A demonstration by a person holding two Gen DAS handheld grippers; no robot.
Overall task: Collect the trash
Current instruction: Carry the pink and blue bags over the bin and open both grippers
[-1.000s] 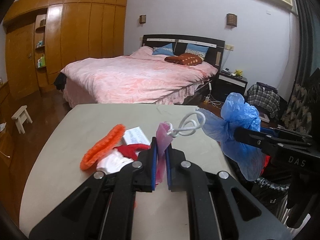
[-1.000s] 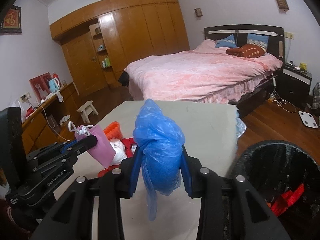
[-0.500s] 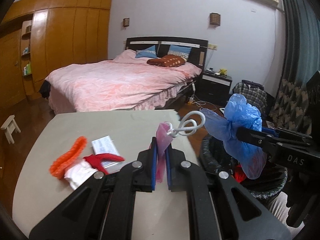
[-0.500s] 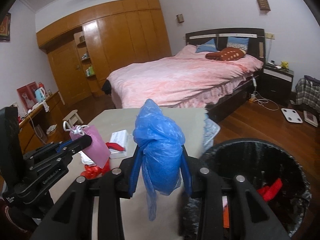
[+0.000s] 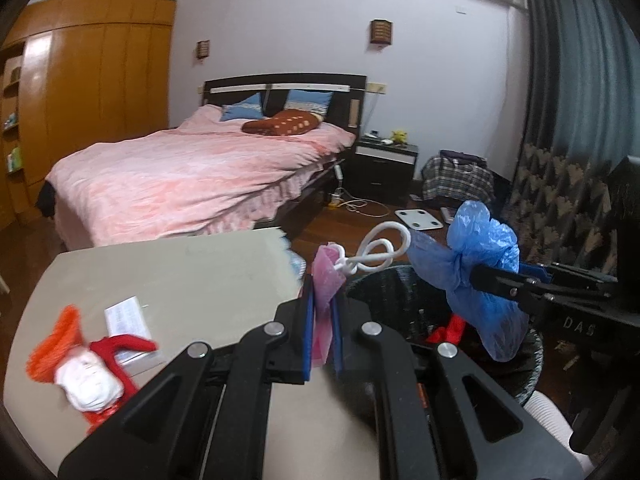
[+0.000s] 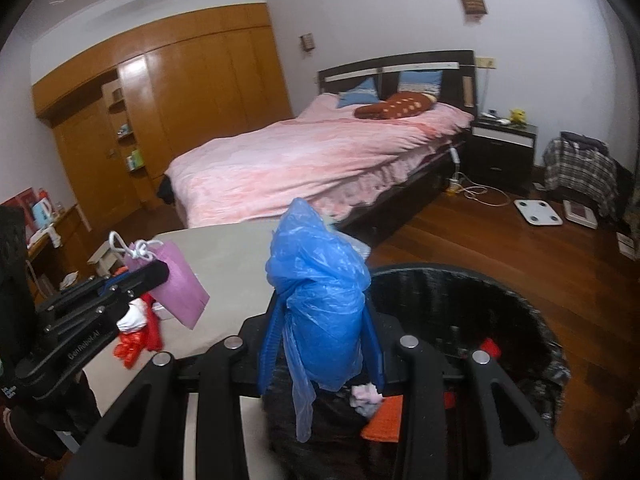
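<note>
On the left part of the tabletop [image 5: 168, 280], a heap of red, orange and white scraps [image 5: 86, 364] is seen lying against a white paper packet [image 5: 128, 328]. Further right, a small pink gift bag [image 5: 326, 280] with a white cord handle [image 5: 380, 250] is clamped between the blue pads of the left tongs [image 5: 322, 332], at the tabletop's right edge. To the right again, a crumpled blue plastic bag [image 6: 320, 308] is gripped by the right tongs [image 6: 322, 348] and held above the black trash bin [image 6: 532, 320]. Red, orange and pale scraps are seen lying inside the bin. A pink-covered bed [image 6: 320, 160] is visible behind.
</note>
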